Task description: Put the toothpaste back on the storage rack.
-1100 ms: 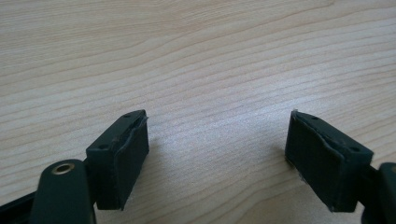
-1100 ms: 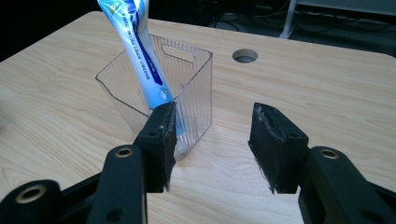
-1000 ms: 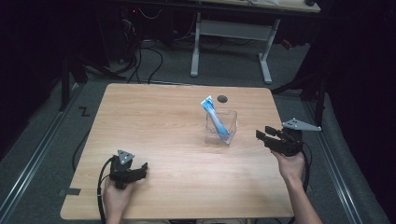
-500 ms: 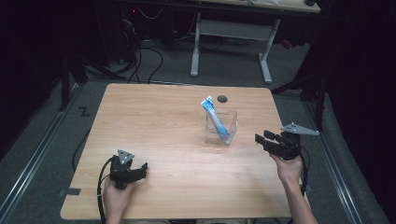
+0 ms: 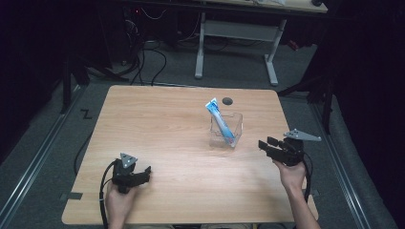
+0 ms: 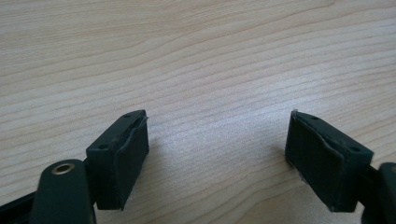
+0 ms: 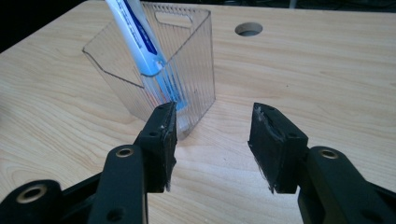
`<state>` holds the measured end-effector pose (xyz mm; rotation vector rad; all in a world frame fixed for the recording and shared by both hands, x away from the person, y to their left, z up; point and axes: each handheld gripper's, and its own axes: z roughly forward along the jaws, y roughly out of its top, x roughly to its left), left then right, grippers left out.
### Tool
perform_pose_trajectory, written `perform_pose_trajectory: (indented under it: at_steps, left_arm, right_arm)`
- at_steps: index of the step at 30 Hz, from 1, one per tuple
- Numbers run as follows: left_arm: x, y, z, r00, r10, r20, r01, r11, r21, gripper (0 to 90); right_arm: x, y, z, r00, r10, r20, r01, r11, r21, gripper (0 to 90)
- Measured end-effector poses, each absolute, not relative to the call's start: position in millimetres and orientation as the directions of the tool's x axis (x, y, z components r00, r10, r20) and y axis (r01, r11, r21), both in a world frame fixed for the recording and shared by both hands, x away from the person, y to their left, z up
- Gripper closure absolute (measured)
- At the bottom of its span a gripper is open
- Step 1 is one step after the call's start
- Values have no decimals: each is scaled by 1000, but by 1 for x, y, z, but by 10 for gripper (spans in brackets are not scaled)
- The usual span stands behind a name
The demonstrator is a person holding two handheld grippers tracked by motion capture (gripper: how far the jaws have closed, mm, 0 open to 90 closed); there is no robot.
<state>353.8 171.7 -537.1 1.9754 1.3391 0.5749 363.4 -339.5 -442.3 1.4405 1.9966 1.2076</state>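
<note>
A clear ribbed plastic bin (image 5: 226,129) (image 7: 163,74) stands right of the table's middle. A blue and white tube (image 5: 220,121) (image 7: 140,42) leans inside it, its top sticking out above the rim. My right gripper (image 5: 264,144) (image 7: 212,140) is held just right of the bin, open, with nothing between its jaws, which point toward the bin. My left gripper (image 5: 145,171) (image 6: 217,154) rests low over the wood near the front left edge, open and empty.
The wooden table (image 5: 157,124) has a round cable hole (image 5: 227,101) (image 7: 248,29) behind the bin. Cables trail from both grippers off the front edge. A desk frame (image 5: 234,43) and dark floor lie beyond the table.
My right gripper has drifted slightly left and toward the front edge, ending a little nearer the bin. The left gripper, bin and tube have stayed put.
</note>
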Motion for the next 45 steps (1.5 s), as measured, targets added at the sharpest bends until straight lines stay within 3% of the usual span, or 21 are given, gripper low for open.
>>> perform_pose_trajectory:
  at_steps: [45]
  left_arm:
    - [354, 172, -537, 375, 927, -12, 630, -245, 737, 218]
  right_arm:
    - [369, -316, -482, -407, 904, 132, 620, 168, 766, 516]
